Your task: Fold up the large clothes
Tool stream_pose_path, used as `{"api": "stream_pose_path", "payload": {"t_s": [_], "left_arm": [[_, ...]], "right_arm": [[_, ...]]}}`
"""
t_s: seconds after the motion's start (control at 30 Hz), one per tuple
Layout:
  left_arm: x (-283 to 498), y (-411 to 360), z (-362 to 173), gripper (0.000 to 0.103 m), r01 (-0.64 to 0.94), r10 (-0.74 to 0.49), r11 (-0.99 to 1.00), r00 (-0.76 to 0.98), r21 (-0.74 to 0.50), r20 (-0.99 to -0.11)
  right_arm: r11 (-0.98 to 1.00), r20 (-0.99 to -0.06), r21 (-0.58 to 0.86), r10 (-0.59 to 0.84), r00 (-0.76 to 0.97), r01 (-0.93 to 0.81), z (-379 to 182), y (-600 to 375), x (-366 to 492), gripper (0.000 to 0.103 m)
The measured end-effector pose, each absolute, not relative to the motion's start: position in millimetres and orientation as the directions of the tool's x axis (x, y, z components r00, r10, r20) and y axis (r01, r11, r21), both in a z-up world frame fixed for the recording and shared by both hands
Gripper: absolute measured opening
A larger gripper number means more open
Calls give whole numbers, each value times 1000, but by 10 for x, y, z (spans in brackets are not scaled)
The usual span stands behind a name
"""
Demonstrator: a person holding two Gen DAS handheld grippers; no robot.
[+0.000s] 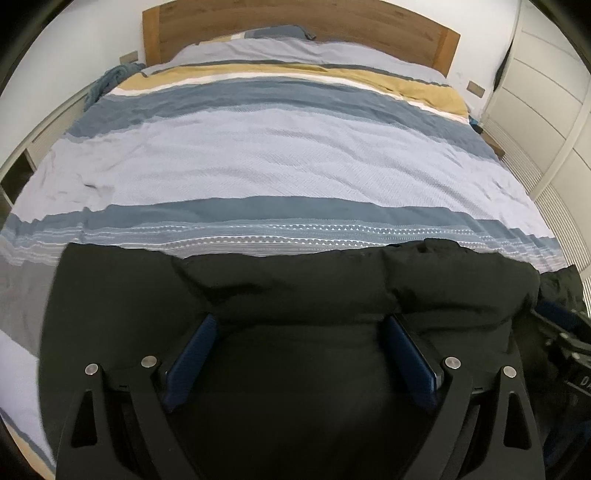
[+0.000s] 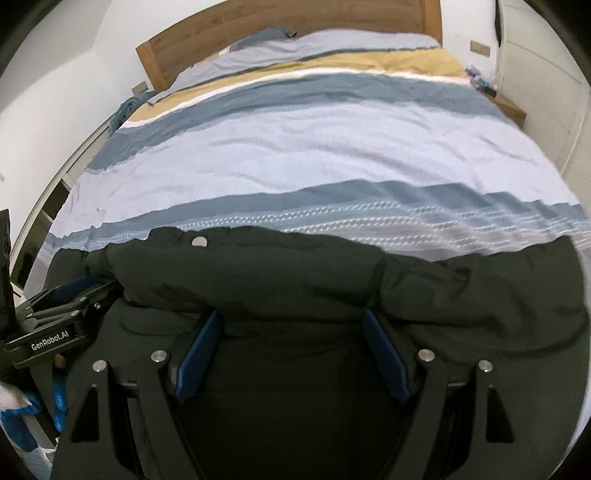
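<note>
Left tool: your left tool (image 1: 301, 325) sits at the lower centre of the left wrist view, its blue pads (image 1: 192, 363) spread wide with black cloth lying between them and not pinched; it holds nothing that you can see.

Coat: the black padded coat (image 1: 280, 288) fills the lower third of both views, lying on the foot of the bed, with a thick rolled ridge running across the frame just past your fingertips.

Bed: the striped duvet (image 1: 280, 155) stretches from the coat's far edge up to the wooden headboard (image 1: 303, 22) at the top of the frame.

Snap: one silver snap button (image 2: 200, 242) shows on the coat's far edge, upper left of the coat in the right wrist view.

Right tool: your right tool (image 2: 291, 321) at the lower centre of its own view is likewise wide, tips against the ridge and gripping nothing.

Step in hand: by my reading, you are between grasps, both tools side by side on the near part of the coat, ready for a fold.

Next move: it likely calls for both tools to close on matching spots of one edge, taking enough of the bulky layers that neither side slips as you lift evenly.
</note>
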State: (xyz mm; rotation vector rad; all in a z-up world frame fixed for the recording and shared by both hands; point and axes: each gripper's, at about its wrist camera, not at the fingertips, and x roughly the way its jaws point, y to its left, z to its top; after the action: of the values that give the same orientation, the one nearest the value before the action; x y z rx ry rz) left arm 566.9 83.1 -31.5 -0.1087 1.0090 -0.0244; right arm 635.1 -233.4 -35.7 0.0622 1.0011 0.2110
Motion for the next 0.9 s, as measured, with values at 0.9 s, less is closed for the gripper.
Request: {"api": "stream_pose_path", "payload": {"t_s": [0.9], "left_arm": [[5629,1389,-531,103,-90,-58,990,421,-106,-905]], "right_arm": [[987,-882,161,151,447,-16,-560,-3153,6403,79]]}}
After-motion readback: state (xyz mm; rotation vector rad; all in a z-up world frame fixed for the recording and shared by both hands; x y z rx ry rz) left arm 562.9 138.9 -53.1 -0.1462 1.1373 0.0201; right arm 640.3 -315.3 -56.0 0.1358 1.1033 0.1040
